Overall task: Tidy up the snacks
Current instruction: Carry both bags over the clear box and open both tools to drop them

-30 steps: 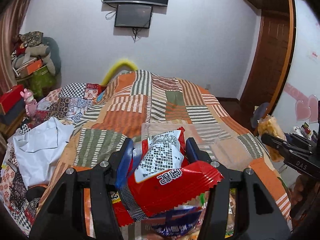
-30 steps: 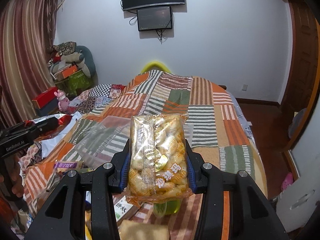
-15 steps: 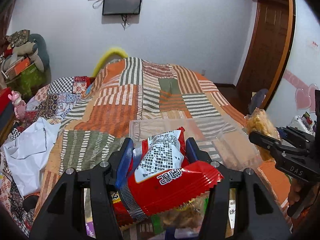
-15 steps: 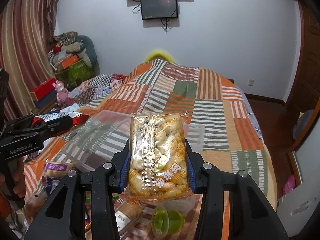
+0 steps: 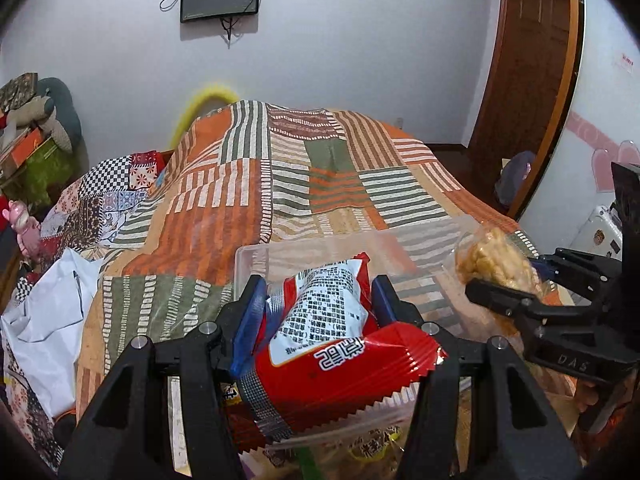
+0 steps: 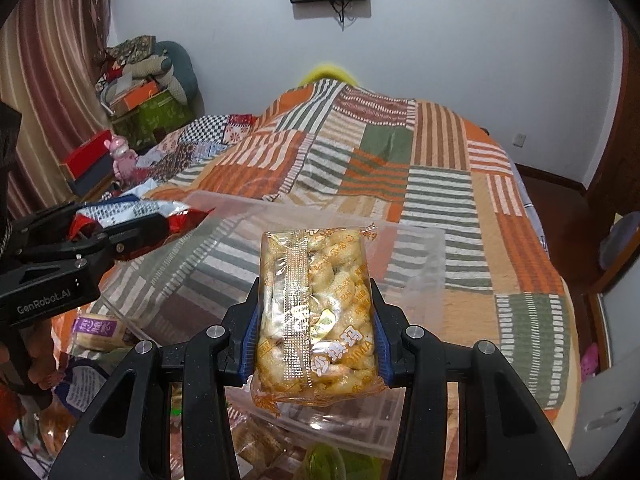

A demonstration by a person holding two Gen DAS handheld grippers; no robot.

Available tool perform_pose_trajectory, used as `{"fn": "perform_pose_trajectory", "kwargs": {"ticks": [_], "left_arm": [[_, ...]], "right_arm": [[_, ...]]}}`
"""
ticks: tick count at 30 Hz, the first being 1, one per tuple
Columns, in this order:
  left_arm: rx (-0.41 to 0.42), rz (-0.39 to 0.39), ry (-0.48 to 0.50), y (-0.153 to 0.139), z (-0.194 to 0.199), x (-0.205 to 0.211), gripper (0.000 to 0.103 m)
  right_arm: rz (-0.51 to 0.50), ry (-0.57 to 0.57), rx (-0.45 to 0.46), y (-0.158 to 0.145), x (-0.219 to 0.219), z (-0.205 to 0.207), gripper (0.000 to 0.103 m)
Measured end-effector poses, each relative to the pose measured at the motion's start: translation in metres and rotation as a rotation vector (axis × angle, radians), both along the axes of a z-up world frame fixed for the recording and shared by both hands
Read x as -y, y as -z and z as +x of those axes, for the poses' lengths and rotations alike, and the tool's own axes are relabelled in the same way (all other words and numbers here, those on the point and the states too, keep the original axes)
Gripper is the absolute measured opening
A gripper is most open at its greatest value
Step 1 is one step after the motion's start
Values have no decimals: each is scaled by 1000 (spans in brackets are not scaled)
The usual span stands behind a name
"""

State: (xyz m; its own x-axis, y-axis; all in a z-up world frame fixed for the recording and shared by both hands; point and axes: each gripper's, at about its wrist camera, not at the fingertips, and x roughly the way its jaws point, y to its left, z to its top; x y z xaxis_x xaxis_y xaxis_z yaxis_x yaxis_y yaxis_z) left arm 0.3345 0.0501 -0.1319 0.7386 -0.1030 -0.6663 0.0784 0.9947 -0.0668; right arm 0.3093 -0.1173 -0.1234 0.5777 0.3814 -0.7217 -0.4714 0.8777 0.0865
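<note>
The left gripper [image 5: 316, 296] is clenched on a red snack bag [image 5: 320, 352]. Its blue pads [image 5: 250, 320] squeeze the bag from both sides. The bag is shiny and crinkly, with zigzag ends and a white patch of tiny print. Its long side runs away from the camera, tilted up, and the far end points toward the clear plastic bin [image 5: 256, 256]. The bag hangs just above the near edge of the bin.

The right gripper [image 6: 316, 320] is clenched on a see-through bag of puffs [image 6: 316, 312]. The puffs inside are golden, bumpy and curled. A flat seam runs down the middle of the bag. This bag stands tall between the pads, with its long side going up and away toward the bin [image 6: 424, 264]. It hangs over the near side of the bin.

The bin is a wide, shallow box with see-through walls and rounded corners. The striped patchwork blanket [image 6: 440, 184] under the bin shows through it. The blanket is soft, with orange, green and cream squares.

On the near side of the bin lie more snacks: a small purple-labelled packet [image 6: 96, 328] and a green jelly cup [image 6: 324, 460].
</note>
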Motion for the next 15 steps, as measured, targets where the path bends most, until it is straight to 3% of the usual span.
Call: {"fn": "perform_pose_trajectory", "kwargs": {"ticks": [7, 10, 12, 15], "left_arm": [[-102, -77, 7, 10, 9, -7, 56], [-97, -91, 0, 6, 3, -10, 62], [-77, -96, 5, -1, -3, -10, 72], [-43, -70, 7, -13, -14, -6, 74]], "right_arm": [[-18, -17, -47, 4, -3, 0, 44], [-5, -18, -44, 0, 0, -3, 55], [3, -14, -31, -5, 2, -7, 58], [15, -11, -19, -12, 5, -13, 59]]}}
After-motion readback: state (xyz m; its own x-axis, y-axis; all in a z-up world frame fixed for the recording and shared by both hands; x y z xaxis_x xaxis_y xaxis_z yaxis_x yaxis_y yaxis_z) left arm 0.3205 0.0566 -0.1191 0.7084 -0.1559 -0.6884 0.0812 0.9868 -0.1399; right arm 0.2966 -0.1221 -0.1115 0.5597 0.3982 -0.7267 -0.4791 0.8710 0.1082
